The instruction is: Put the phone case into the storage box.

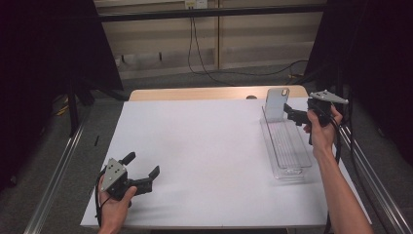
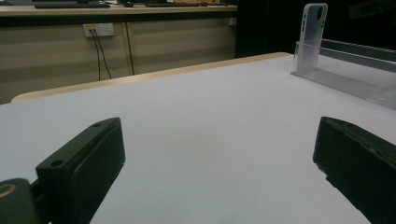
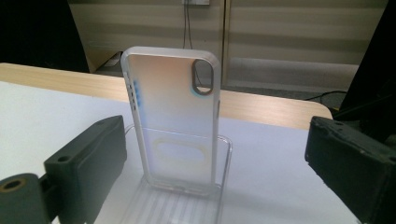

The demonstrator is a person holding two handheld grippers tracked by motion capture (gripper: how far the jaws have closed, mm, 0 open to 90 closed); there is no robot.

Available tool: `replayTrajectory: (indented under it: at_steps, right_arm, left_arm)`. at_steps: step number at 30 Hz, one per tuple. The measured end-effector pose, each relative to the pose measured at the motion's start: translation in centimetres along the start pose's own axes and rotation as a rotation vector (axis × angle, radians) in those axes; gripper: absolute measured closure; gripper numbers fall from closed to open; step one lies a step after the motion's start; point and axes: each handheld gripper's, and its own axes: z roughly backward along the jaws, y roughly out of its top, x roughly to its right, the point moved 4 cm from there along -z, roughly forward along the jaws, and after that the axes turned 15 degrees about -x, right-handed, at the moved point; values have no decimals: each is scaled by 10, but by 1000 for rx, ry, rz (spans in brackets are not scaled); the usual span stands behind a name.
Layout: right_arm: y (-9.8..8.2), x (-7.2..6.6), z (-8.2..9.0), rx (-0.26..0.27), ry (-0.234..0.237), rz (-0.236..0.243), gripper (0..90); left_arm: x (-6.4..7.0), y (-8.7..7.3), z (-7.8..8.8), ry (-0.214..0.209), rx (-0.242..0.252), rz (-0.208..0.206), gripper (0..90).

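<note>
A translucent white phone case (image 1: 276, 103) stands upright at the far end of a long clear plastic tray (image 1: 292, 173) on the right side of the white table. My right gripper (image 1: 292, 116) hangs just right of the case, its jaws pointing at it. In the right gripper view the case (image 3: 173, 116) stands a little ahead of the wide-open gripper (image 3: 215, 158), untouched by either jaw. My left gripper (image 1: 142, 164) rests near the table's front left, open with nothing in it. In the left gripper view, that gripper (image 2: 215, 158) faces bare table, with the case (image 2: 312, 37) far off.
The white sheet (image 1: 204, 156) covers a wooden table whose far edge (image 1: 214, 92) shows behind the tray. Cables hang down the back wall. Dark curtains and metal rails flank both sides. In the left gripper view the tray (image 2: 355, 79) runs off to the right.
</note>
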Motion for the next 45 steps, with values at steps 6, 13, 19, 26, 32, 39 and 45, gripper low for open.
replayTrajectory:
  at_steps: [6, 13, 19, 26, 32, 39, 45]
  right_arm:
    - [-4, 1, 9, 40, -21, 14, 69]
    - [-12, -1, 19, 78, -27, 3, 74]
    - [-20, -6, 29, 108, -32, 15, 58]
    - [-28, -12, 37, 134, -18, -19, 80]
    - [-36, -13, 47, 163, -18, -58, 33]
    - [-47, -20, 60, 183, -7, -24, 0]
    - [-54, -21, 69, 199, -18, -25, 0]
  left_arm:
    - [-1, 0, 2, -2, 6, 7, 22]
    - [-1, -1, 3, 5, 5, 9, 22]
    - [-1, -1, 5, 7, 8, 8, 23]
    - [-2, -2, 11, 8, 22, 16, 22]
    - [-2, -2, 13, 7, 30, 26, 23]
    - [0, -2, 15, 11, 22, 23, 26]
    - [-1, -2, 15, 14, 23, 32, 26]
